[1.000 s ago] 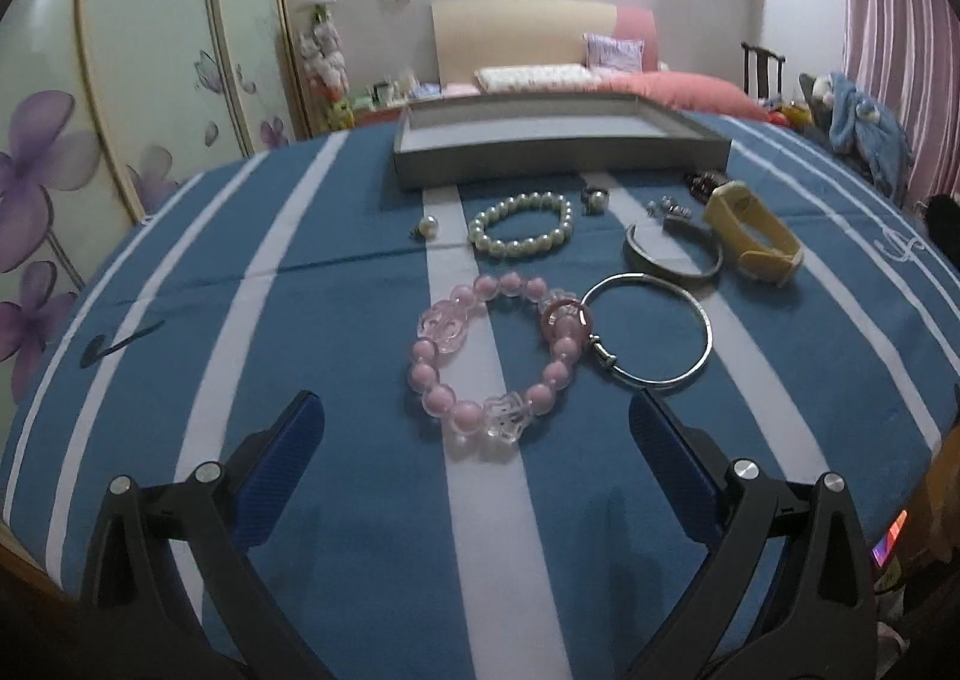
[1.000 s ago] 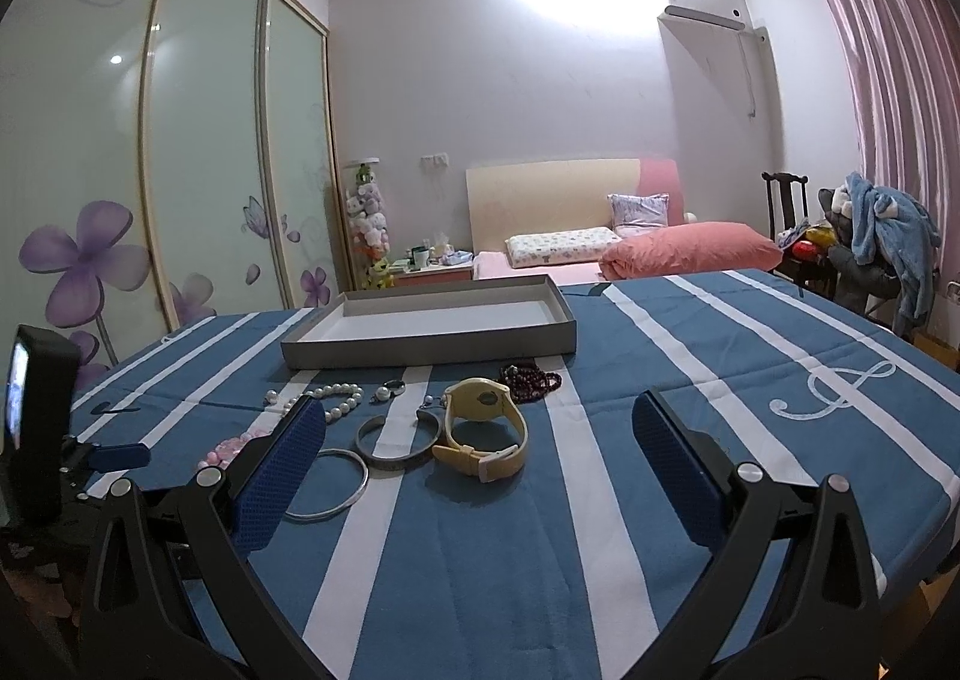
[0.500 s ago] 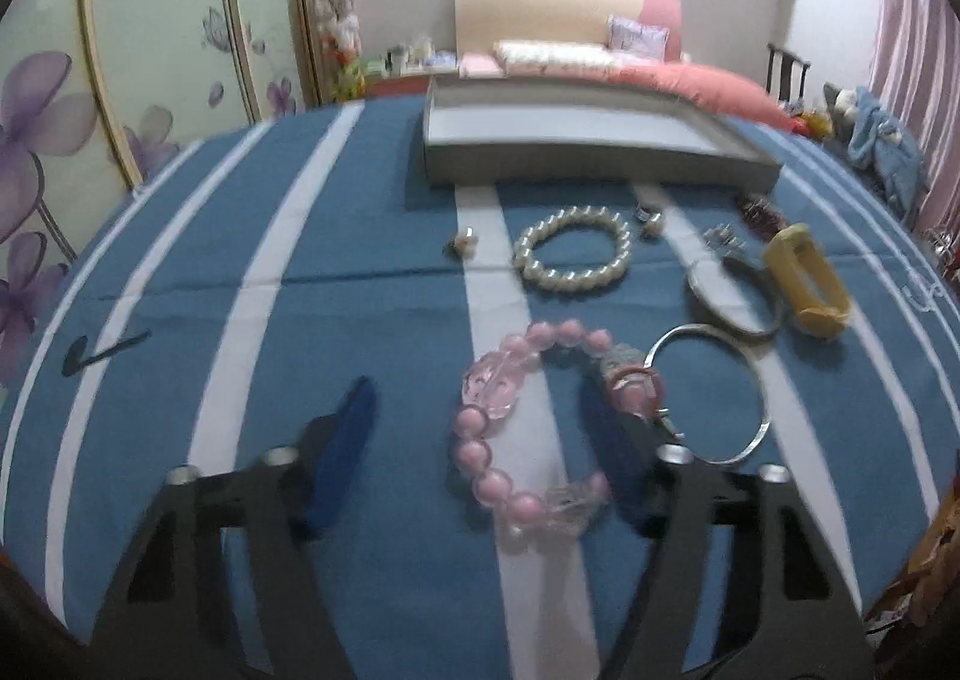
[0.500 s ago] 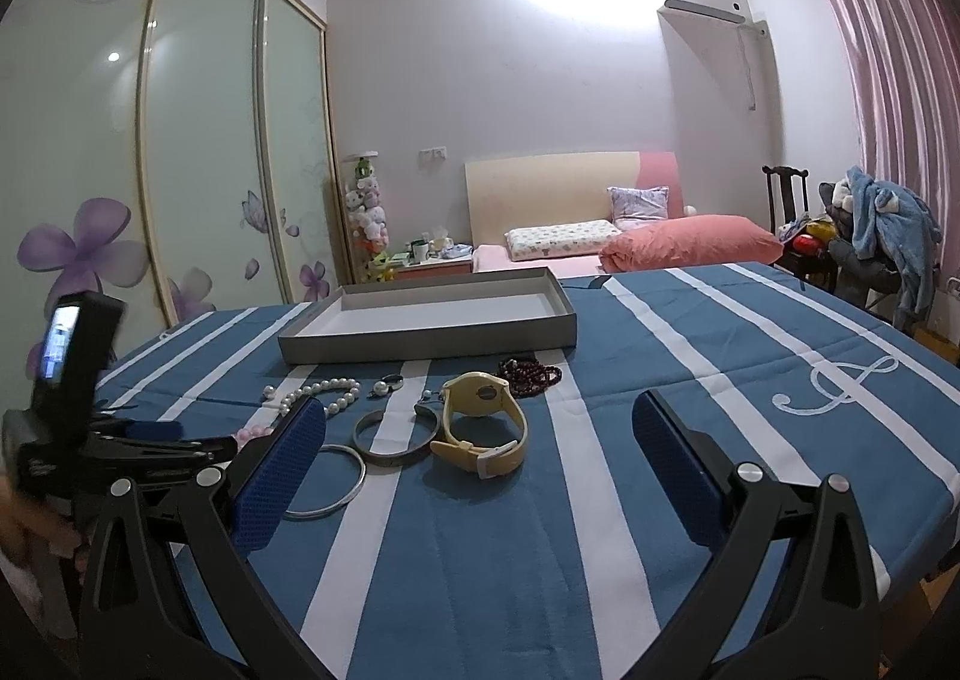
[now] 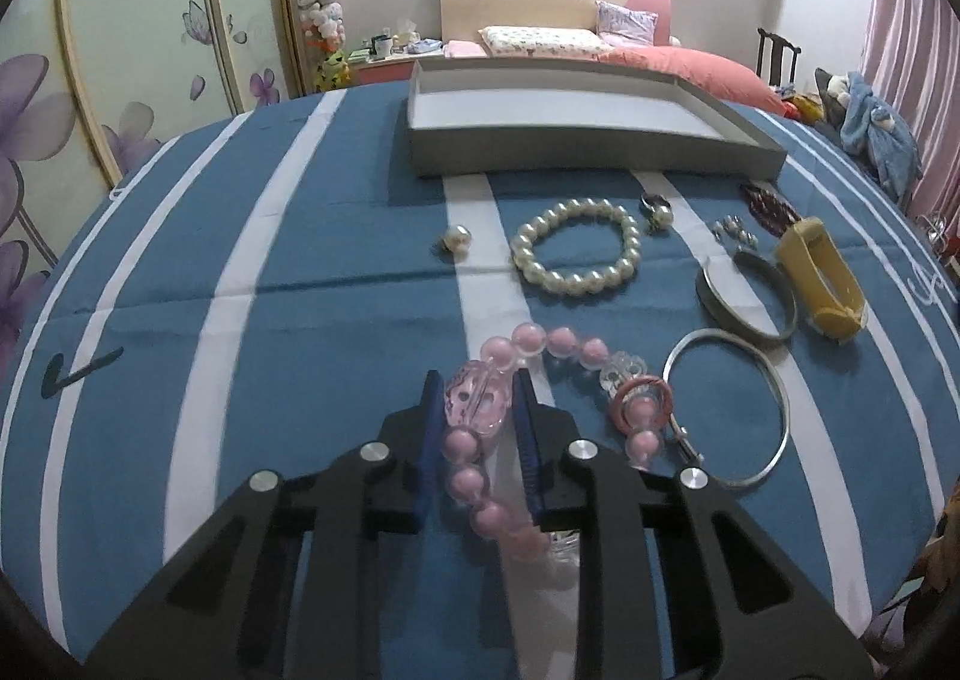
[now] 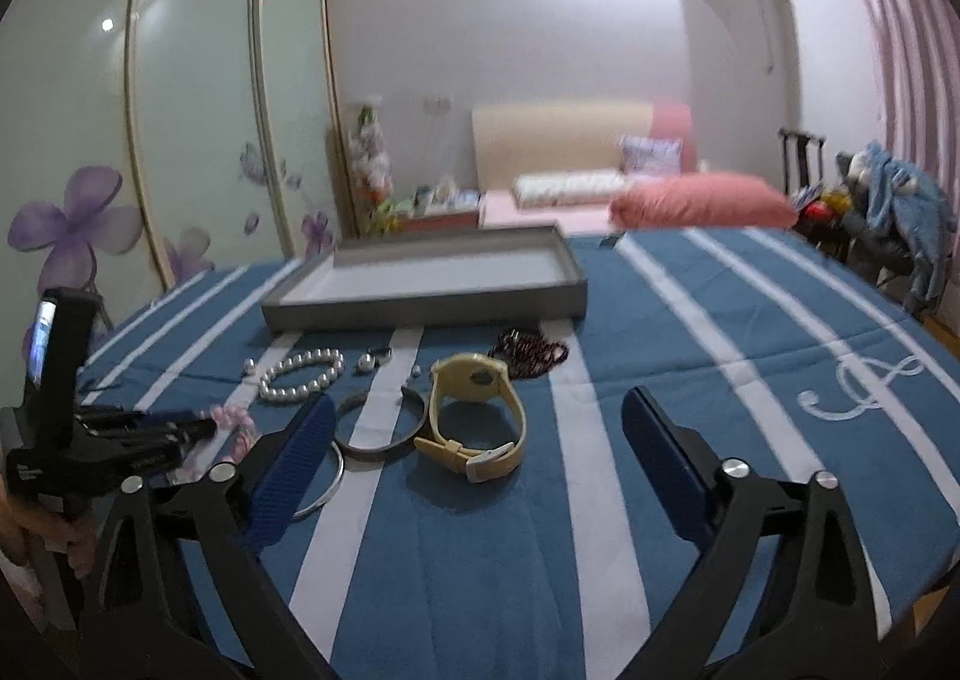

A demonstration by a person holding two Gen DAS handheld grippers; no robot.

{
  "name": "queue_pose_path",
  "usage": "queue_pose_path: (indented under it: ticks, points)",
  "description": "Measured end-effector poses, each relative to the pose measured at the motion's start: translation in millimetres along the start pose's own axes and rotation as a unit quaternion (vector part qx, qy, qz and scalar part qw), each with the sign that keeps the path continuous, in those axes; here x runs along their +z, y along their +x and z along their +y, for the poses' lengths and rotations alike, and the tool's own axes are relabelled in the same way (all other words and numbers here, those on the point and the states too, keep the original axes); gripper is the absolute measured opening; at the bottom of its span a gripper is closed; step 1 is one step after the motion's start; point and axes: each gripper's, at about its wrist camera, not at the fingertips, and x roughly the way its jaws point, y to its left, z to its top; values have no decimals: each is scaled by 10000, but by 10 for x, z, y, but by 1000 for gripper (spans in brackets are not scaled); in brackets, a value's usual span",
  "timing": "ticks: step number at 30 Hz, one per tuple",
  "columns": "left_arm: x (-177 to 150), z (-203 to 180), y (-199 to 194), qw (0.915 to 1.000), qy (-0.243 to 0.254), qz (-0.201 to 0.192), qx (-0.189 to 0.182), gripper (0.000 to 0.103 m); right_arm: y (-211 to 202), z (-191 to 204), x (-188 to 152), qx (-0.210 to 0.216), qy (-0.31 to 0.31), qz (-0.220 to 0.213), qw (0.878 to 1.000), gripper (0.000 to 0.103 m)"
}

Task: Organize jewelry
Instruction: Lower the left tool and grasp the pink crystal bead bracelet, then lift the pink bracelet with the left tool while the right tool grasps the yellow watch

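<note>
My left gripper (image 5: 477, 398) is shut on the pink bead bracelet (image 5: 540, 347), with a clear pink bead pinched between its blue pads; it also shows at the left of the right wrist view (image 6: 198, 431). The bracelet's other beads rest on the blue striped cloth. An empty grey tray (image 5: 570, 155) stands at the back, also in the right wrist view (image 6: 420, 308). My right gripper (image 6: 474, 446) is open and empty above the cloth, near the yellow watch (image 6: 474, 416).
On the cloth lie a pearl bracelet (image 5: 576, 254), a thin silver bangle (image 5: 729, 416), a grey cuff (image 5: 747, 299), the yellow watch (image 5: 822, 278), dark red beads (image 6: 528, 353), small earrings and a ring (image 5: 657, 209). The table edge is at the right.
My left gripper moved forward and down over the pink bracelet and shut on its clear bead. My right gripper moved slightly closer to the watch and stayed open.
</note>
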Motion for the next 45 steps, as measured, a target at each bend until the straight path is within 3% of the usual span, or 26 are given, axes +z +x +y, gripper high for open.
queue_pose_path:
  ticks: [10,18,20,33,38,45]
  points:
    - [265,173,-237,9977,-104,-675,-28,23,719,-15,136,-113,-32,1328,9911,85]
    - [380,196,-358,9945,-134,-1037,-8,23,927,54,120,-250,-234,1764,9837,85]
    - [393,212,-366,9941,-160,-1071,1,23,955,56,113,-257,-250,1857,9819,80]
    - [375,232,-381,9937,-202,-1098,-21,23,990,47,96,-48,-188,2006,9795,42]
    - [374,232,-382,9936,-206,-1107,-12,23,915,-22,131,3,-19,1832,9831,41]
    - [381,178,-448,9925,-179,-1211,26,23,737,-69,315,12,46,1255,9921,41]
